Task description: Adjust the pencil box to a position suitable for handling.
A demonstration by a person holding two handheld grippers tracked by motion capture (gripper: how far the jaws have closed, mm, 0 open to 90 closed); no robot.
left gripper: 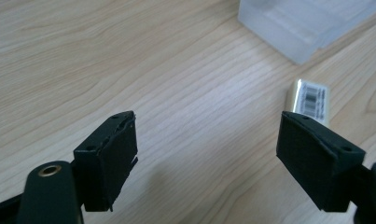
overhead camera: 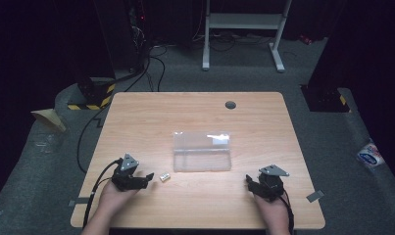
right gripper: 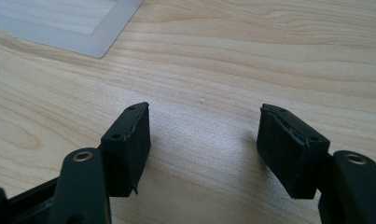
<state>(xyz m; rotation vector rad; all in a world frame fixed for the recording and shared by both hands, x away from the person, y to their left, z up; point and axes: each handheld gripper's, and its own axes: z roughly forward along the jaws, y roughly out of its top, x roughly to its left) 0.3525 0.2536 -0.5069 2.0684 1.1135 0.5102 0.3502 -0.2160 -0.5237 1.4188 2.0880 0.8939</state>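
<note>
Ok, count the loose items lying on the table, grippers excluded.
2. A clear plastic box lies near the table's middle. A small silvery barcode-labelled piece lies off the box's near left corner, just ahead of the open left gripper. Nothing seems hidden.

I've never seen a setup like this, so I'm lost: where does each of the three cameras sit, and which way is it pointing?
High view: above the person's side, looking forward and down on the light wooden table; both forearms, left gripper, right gripper.
Left gripper view: rides that gripper, low over the wood, facing a small silvery barcoded block; open black jaws.
Right gripper view: rides that gripper, facing bare wood; open jaws.
Shared: all three show the clear shallow plastic box.
</note>
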